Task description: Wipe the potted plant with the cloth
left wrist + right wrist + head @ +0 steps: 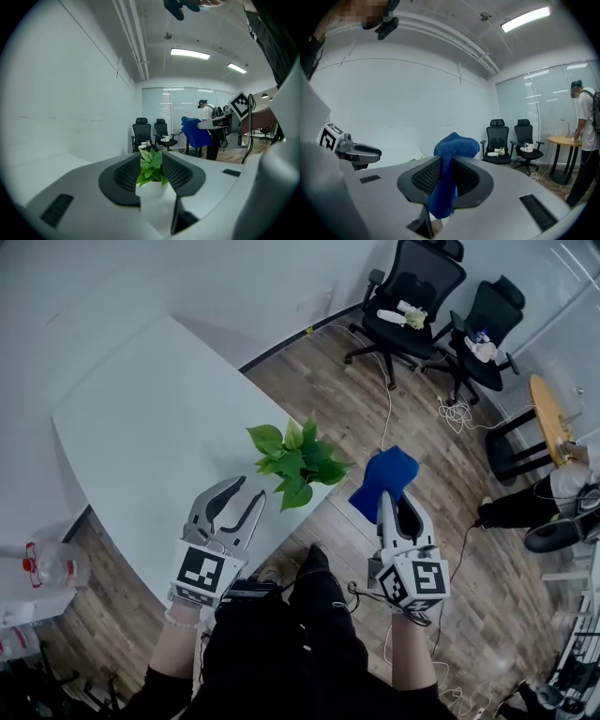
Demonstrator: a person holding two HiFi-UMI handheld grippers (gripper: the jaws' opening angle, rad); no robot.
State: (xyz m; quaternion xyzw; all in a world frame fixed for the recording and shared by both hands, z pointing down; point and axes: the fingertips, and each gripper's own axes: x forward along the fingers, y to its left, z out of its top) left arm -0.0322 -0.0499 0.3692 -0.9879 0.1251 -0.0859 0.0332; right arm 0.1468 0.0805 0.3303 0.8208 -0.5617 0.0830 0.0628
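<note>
In the head view, the left hand (184,614) comes up from the 7 o'clock corner, its forearm bare. It holds the left gripper (251,489) nearly level, pointing toward 1 o'clock over the near edge of the white table (141,427). Its jaws stand partly apart with nothing pressed between the pads. The potted plant (295,462) stands near that table edge, just beyond the jaw tips at their 1 o'clock. In the left gripper view, its green leaves and white pot (152,190) show through the gap, untouched.

At the plant's 3 o'clock, the right hand (410,626) rises from 5 o'clock and holds the right gripper (392,498) pointing toward 12 o'clock. Its jaws are clamped on the blue cloth (384,479), which bunches above the tips and hangs down between the pads.
</note>
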